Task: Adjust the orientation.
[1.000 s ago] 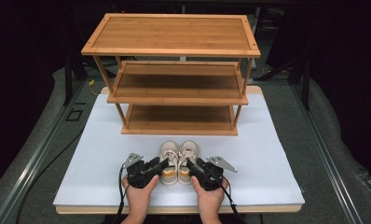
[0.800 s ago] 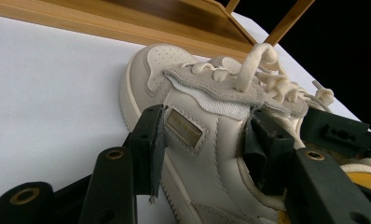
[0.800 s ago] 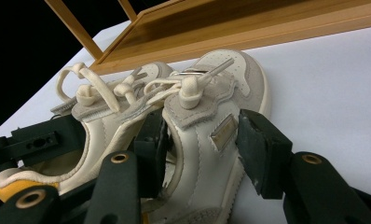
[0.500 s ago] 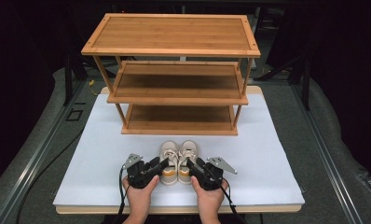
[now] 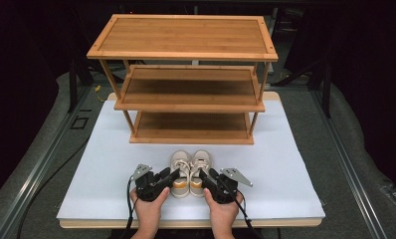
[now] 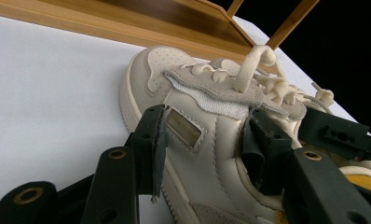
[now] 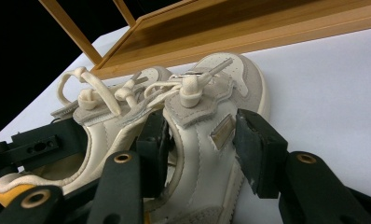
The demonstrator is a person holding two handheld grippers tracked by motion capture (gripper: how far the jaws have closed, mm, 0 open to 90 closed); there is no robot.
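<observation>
Two small cream sneakers stand side by side, toes toward the rack, on the white mat. In the left gripper view my left gripper (image 6: 209, 144) straddles the outer side wall of the left shoe (image 6: 207, 126), one jaw outside and one inside the collar, and is open. In the right gripper view my right gripper (image 7: 206, 144) straddles the outer wall of the right shoe (image 7: 197, 135) the same way; its jaws have just been closing, with a sliver of gap at the outer pad. From above, left gripper (image 5: 176, 174) and right gripper (image 5: 204, 174) sit at the heels of left shoe (image 5: 180, 160) and right shoe (image 5: 202, 159).
A three-tier bamboo shoe rack (image 5: 191, 107) stands at the back of the white mat (image 5: 285, 174), its shelves bare. Its lowest shelf is just beyond the toes. Dark floor and metal rails flank the table.
</observation>
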